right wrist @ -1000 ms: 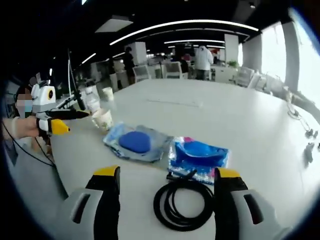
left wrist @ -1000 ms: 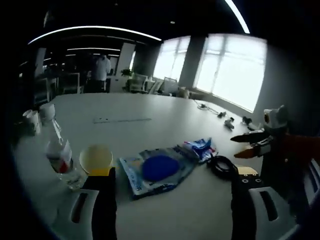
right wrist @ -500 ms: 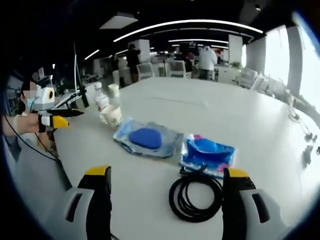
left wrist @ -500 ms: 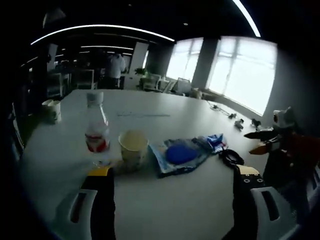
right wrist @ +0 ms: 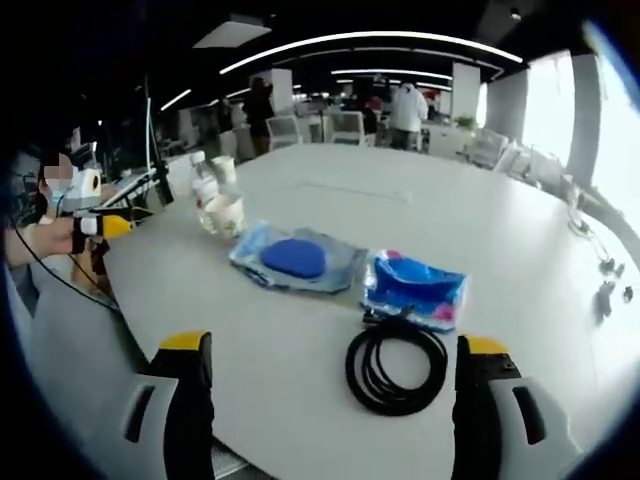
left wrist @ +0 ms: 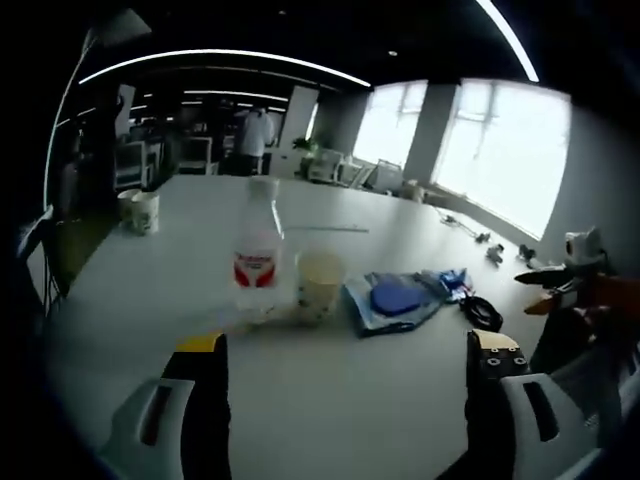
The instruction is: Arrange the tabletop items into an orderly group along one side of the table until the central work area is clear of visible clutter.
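On the white table stand a clear bottle with a red label and a paper cup, close together. To their right lie a packet with a blue disc, a second blue packet and a black cable coil. My left gripper is open, short of the bottle and cup, holding nothing. My right gripper is open just in front of the cable coil. Beyond it lie both packets, with the cup and bottle at the left.
Two more cups stand at the table's far left edge. Small items and cables lie near the windows. The left gripper shows by the table's edge, the right gripper at the right. A person stands far off.
The left gripper view has pulled back and swung, so bottle and cup now sit near its centre. The right gripper view has drawn back slightly. Nothing on the table moved.
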A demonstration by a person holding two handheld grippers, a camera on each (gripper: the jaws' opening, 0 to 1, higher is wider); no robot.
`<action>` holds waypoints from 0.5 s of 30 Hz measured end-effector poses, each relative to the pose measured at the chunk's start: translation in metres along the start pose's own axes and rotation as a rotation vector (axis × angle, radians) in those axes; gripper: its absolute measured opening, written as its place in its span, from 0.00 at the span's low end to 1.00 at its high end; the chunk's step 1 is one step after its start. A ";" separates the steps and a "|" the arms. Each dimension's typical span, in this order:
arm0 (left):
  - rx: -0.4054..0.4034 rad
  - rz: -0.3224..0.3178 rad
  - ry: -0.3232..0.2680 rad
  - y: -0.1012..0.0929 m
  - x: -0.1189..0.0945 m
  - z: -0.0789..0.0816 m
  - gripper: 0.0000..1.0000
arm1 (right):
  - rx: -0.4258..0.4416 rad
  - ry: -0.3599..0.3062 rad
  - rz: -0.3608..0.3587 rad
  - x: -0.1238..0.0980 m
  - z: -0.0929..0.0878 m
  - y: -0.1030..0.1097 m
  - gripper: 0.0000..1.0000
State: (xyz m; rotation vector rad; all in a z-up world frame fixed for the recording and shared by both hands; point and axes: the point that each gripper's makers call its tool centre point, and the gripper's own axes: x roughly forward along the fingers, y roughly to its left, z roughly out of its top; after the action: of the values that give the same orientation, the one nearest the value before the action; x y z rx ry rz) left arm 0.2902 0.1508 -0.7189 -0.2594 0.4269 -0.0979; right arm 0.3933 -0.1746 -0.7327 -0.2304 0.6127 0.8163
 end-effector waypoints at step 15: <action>0.026 0.012 -0.014 0.011 -0.013 -0.005 0.97 | 0.058 0.028 -0.033 -0.010 -0.019 -0.001 1.00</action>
State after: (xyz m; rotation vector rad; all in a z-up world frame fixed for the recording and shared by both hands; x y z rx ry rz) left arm 0.2767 0.1621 -0.7209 -0.2313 0.4133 -0.0896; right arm 0.3808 -0.1890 -0.7420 -0.1984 0.6566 0.7633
